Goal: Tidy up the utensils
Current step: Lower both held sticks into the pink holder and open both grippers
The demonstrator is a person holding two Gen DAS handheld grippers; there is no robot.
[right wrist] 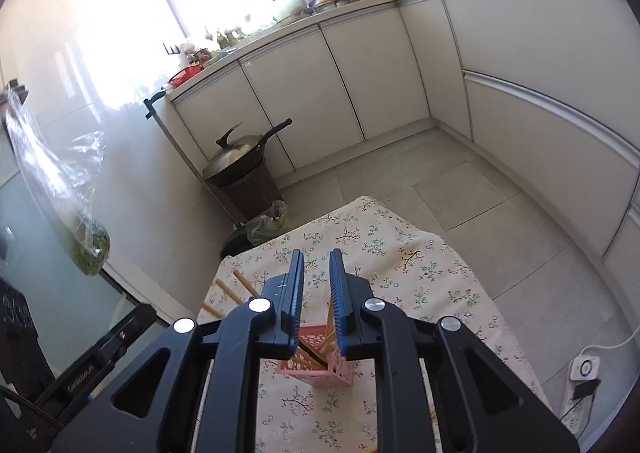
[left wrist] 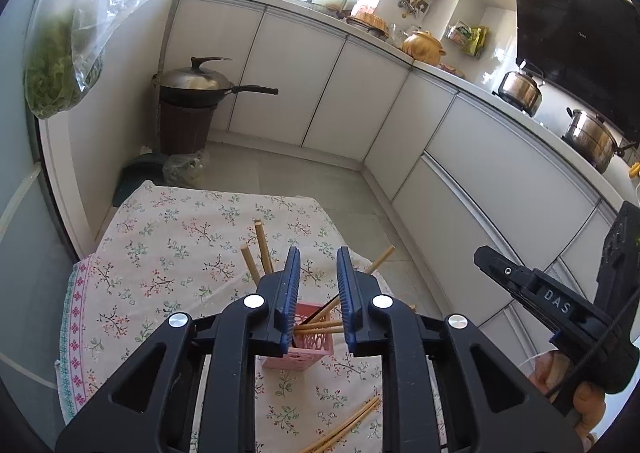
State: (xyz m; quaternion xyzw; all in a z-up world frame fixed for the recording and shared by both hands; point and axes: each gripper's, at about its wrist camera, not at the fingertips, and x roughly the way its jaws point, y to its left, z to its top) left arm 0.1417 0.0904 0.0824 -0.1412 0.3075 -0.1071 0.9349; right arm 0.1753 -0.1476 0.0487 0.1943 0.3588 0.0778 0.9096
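Note:
A pink perforated utensil holder (left wrist: 304,353) stands on a table with a floral cloth (left wrist: 168,253). Several wooden chopsticks (left wrist: 262,243) lean out of it, and one dark stick too. Two loose chopsticks (left wrist: 352,425) lie on the cloth nearer me. My left gripper (left wrist: 318,257) is open and empty, raised above the holder. In the right wrist view the holder (right wrist: 320,365) stands below my right gripper (right wrist: 316,257), which is open and empty. Chopstick ends (right wrist: 240,285) stick out to its left. The right gripper's body also shows in the left wrist view (left wrist: 560,309).
White kitchen cabinets (left wrist: 360,93) run along the back and right. A wok with lid (left wrist: 200,81) rests on a dark bin by the wall. A bag of greens (left wrist: 56,65) hangs at left. Pots (left wrist: 592,137) stand on the stove. A power strip (right wrist: 580,385) lies on the floor at right.

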